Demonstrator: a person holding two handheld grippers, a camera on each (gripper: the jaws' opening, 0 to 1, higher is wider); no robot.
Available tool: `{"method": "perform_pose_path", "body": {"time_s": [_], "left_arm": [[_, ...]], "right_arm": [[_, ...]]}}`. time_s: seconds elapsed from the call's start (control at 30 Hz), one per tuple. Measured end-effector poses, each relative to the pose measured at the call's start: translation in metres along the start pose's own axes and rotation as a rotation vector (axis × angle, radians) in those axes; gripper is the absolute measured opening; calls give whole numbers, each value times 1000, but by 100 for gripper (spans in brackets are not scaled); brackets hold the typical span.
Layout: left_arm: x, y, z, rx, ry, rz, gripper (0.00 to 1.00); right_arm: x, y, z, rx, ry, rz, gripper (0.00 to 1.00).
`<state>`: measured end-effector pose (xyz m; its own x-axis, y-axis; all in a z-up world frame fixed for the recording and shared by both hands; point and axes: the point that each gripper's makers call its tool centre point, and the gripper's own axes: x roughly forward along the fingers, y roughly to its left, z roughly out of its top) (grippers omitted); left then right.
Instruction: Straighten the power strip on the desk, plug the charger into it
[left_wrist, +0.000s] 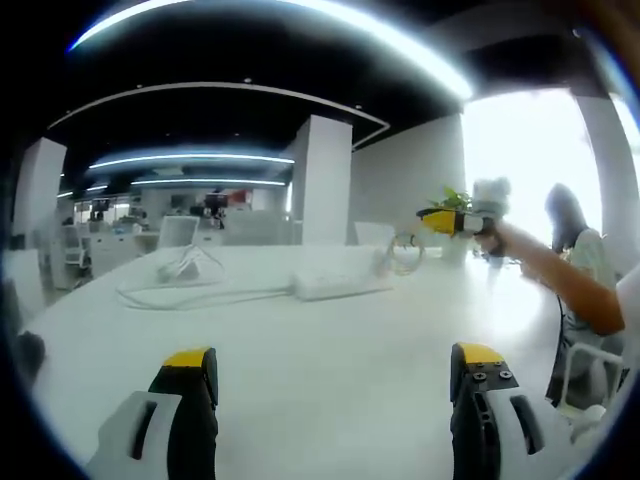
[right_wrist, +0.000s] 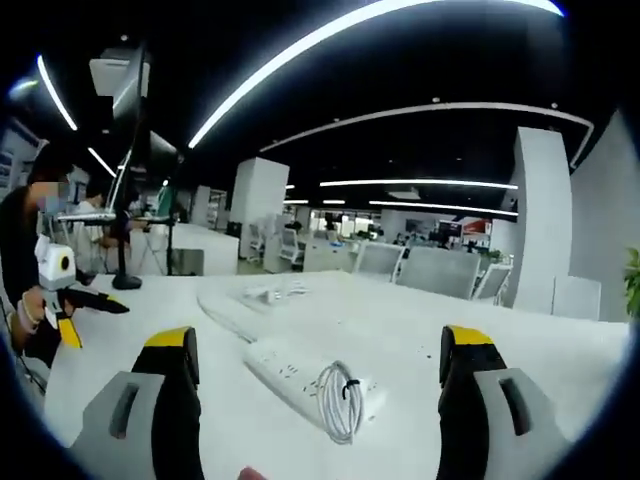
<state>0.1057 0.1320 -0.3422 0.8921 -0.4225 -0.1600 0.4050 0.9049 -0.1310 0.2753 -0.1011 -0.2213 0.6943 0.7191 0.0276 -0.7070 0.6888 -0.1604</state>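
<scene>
Left claw (left_wrist: 335, 385): jaws wide apart, holding nothing; hovering over the white tabletop (left_wrist: 330, 400)
Right claw (right_wrist: 318, 375): spread open, empty
Power strip (right_wrist: 300, 372): white, flat on tabletop, lying aslant between the jaws
Coiled cable (right_wrist: 340, 402): resting against the strip's near end

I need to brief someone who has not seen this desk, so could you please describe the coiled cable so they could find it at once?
Start at the white desk and find the long white power strip lying between the right gripper's open jaws. The coiled cable rests at the strip's near end, a small grey-white bundle of loops cinched by a dark tie, unlike the loose cord trailing off farther away.
</scene>
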Motion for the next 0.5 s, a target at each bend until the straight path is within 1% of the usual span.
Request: {"method": "perform_pose_path", "body": {"time_s": [0.1, 0.17, 0.2, 0.27, 0.43, 0.5], "left_arm": [[0, -1, 0, 0, 0, 0, 99], [0, -1, 0, 1, 1, -2, 99], [0, -2, 0, 2, 0, -2, 99], [0, -2, 0, 2, -2, -2, 99], [0, -3, 0, 2, 0, -3, 99], [1, -3, 0, 4, -1, -4, 99]], "right_arm": [[-3, -5, 1, -18, -12, -35, 100], [-3, -6, 0, -26, -6, -38, 100], [-4, -5, -1, -26, 0, -37, 100], [-5, 0, -6, -11, 18, -13, 100], [-7, 7, -14, -16, 51, -6, 100], [-10, 10, -13, -11, 47, -6, 100]]}}
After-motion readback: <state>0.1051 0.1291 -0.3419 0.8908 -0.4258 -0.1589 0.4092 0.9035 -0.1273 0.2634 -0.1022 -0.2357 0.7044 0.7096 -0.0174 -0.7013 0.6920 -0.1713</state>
